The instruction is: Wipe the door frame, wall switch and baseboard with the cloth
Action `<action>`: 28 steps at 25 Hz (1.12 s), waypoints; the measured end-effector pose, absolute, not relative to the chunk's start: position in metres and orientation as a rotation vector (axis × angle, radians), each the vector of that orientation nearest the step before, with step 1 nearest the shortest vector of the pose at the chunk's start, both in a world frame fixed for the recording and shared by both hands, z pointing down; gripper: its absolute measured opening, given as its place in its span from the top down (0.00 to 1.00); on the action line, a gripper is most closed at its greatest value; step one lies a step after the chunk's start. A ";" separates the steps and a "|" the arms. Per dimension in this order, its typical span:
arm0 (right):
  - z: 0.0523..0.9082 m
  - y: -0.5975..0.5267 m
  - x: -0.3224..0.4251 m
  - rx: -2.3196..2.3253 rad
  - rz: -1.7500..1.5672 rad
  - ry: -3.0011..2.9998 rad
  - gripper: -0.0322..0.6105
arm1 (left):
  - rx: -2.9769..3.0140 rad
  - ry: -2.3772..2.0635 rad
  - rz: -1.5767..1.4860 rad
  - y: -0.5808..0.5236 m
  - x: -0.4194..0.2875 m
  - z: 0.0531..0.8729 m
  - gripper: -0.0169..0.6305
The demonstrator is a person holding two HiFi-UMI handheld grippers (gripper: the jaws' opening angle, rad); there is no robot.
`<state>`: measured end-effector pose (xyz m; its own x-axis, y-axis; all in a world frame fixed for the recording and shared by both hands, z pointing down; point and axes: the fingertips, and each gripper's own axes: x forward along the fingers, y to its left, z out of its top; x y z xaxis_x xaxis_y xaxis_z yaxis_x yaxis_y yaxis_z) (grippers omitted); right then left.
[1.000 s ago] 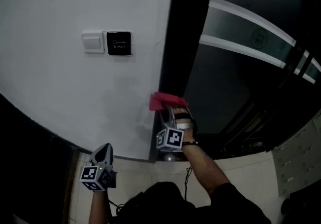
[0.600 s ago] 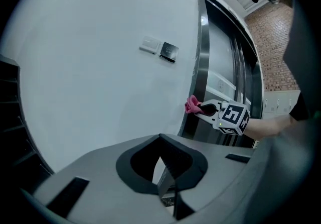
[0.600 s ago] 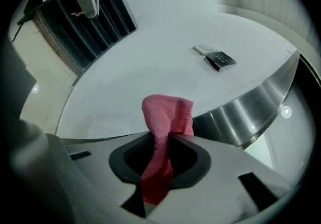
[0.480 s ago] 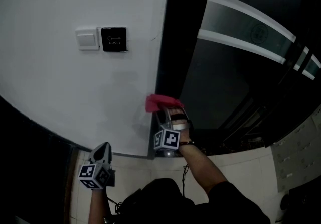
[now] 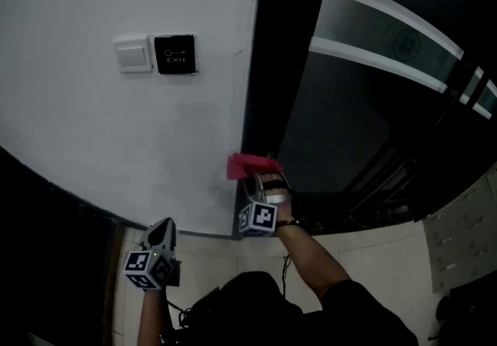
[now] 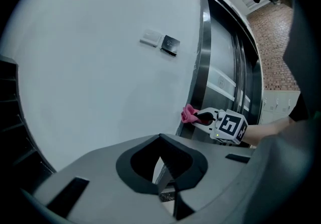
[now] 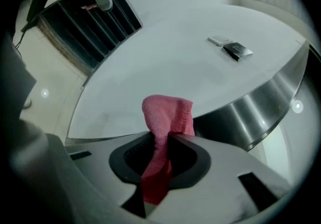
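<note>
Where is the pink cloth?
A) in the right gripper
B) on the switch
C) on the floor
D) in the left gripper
A: the right gripper has its fingers shut on the cloth, low by the door frame; the left gripper is shut with nothing in it.

Dim, evenly lit frames; strong fisheye bending and dark vignetted corners.
</note>
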<state>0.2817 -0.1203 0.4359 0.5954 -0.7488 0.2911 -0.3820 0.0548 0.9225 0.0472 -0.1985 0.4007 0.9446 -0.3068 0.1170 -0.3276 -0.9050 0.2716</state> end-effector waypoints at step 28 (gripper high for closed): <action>0.507 -0.123 0.269 1.518 -0.047 -1.253 0.83 | 2.809 -0.446 0.235 -0.183 0.031 0.424 0.97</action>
